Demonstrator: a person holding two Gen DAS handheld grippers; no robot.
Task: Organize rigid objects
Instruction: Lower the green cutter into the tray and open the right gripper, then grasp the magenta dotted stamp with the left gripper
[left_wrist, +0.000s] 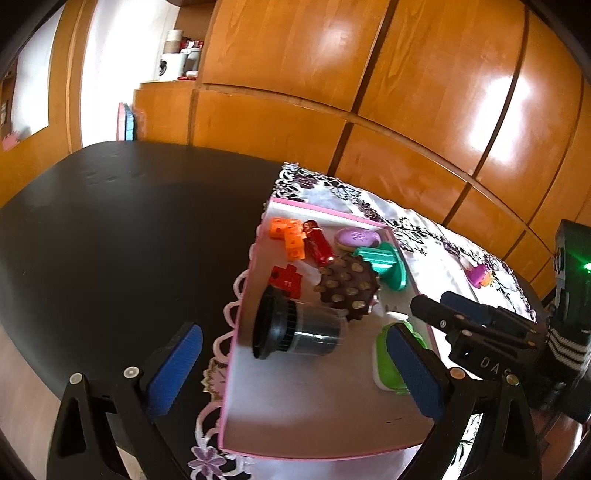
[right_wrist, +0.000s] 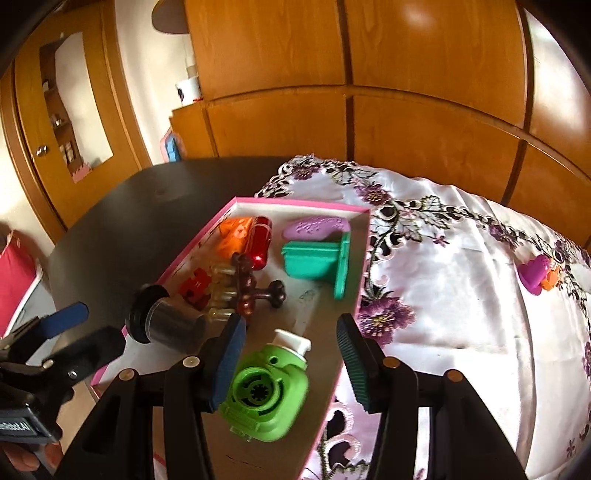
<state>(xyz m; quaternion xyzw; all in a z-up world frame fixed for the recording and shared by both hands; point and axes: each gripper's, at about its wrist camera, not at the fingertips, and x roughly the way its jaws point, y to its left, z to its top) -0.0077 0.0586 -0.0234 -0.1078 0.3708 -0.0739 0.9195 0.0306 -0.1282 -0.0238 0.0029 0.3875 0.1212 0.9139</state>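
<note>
Nearest the right wrist camera, the right claw (right_wrist: 288, 363) stands part-open with nothing pressed between its pads; the bright green plastic toy camera with a white top (right_wrist: 267, 395) lies in the gap, close against the left pad but not clamped as far as the view shows. It rests on the floor of the shallow pink-rimmed cardboard tray (right_wrist: 364, 229), at the tray's near end.

The left claw (left_wrist: 295, 373) is open wide and empty, straddling the tray's near left wall, with the black cylindrical lens-like piece (left_wrist: 291, 328) lying on its side just ahead.

Further into the tray sit the brown studded disc (left_wrist: 349, 288), a teal plastic stand (right_wrist: 321, 264), a glossy red cylinder (right_wrist: 260, 240), orange building blocks (left_wrist: 290, 236), a red block (left_wrist: 286, 278) and a lilac oval plaque (right_wrist: 316, 227).

The one loose piece left outside appears to be the small purple and orange toy (right_wrist: 537, 277), far off on the white embroidered cloth (right_wrist: 443, 295) covering the dark tabletop (left_wrist: 129, 221). It lies ahead and well to the right of the right claw, which is clearly the nearer one. Its long axis is too small to judge.
</note>
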